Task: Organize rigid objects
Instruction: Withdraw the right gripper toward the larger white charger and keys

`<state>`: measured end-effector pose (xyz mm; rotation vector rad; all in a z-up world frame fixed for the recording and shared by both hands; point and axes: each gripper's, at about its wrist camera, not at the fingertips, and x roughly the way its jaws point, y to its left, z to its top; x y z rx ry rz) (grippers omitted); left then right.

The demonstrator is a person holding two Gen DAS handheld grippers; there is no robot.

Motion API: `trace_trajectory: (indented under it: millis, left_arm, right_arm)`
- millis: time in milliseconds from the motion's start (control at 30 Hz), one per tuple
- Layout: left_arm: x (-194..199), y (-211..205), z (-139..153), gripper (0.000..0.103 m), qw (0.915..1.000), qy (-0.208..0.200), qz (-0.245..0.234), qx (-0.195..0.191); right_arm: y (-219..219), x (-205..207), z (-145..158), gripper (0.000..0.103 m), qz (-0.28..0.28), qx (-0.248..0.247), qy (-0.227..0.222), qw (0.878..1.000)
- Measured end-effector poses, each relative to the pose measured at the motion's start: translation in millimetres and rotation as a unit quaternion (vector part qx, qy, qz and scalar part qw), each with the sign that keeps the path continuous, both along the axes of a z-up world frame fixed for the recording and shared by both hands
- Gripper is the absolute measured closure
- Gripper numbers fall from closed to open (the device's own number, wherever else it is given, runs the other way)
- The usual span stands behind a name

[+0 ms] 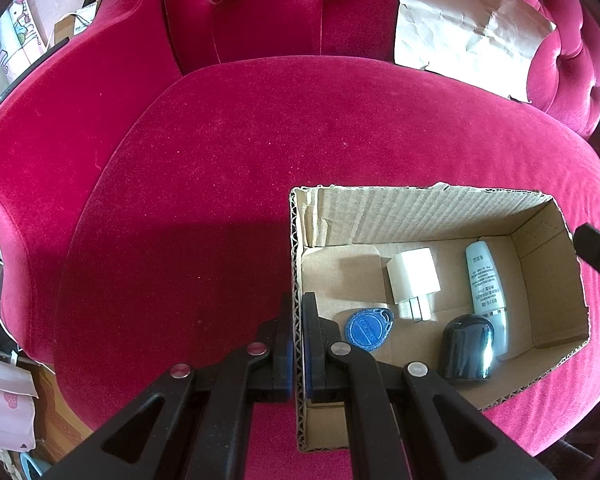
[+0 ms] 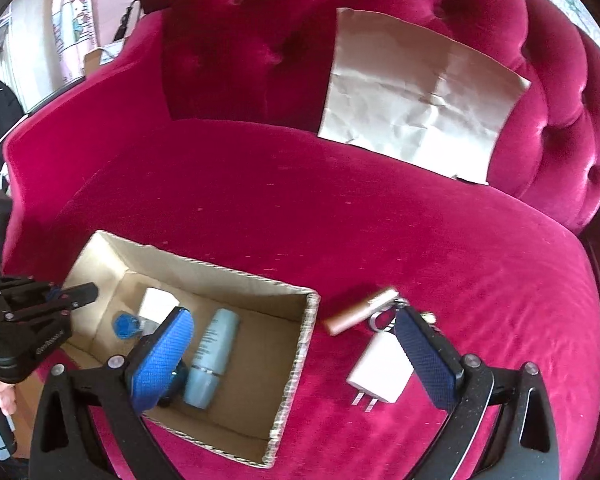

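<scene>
A cardboard box (image 1: 440, 216) sits on the seat of a crimson velvet sofa (image 1: 220, 160), partly filled as the sorting of small hard items appears well under way. Inside lie a white charger plug (image 1: 414, 280), a blue key fob (image 1: 368, 330), a pale blue tube (image 1: 486, 280) and a dark glossy cap-shaped object (image 1: 466, 348). The left gripper (image 1: 298, 360) is pressed together on the box's near wall, one finger outside and one inside, apparently steadying it. The right gripper (image 2: 296, 356) hangs spread wide above the box's right edge and the cushion beside it, holding nothing. Three things remain outside the box, just to its right on the velvet: a second white charger (image 2: 380, 372), a copper-coloured tube (image 2: 358, 312), and a small metal-and-red item (image 2: 382, 318) too blurred to name. Judging by this, roughly half the job is done, with those pieces likely next to go in. The soft, plush seat offers an uneven footing for a light box. A crumpled sheet of brown paper (image 2: 420, 100) leans against the tufted backrest. At the room's left edge, a cartoon-printed curtain (image 2: 70, 16) hangs in daylight, with clutter below that is hard to make out
</scene>
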<state>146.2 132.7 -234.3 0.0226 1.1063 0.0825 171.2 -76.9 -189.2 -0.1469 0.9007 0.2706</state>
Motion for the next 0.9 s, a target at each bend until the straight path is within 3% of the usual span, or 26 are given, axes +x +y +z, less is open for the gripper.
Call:
trace_trajectory:
  millis: [900]
  left_arm:
    - [0, 1, 1, 0.100, 1.0000, 0.000, 0.000, 0.003]
  right_arm:
    - [-81, 4, -15, 0.000, -0.066, -0.013, 0.013, 0.998]
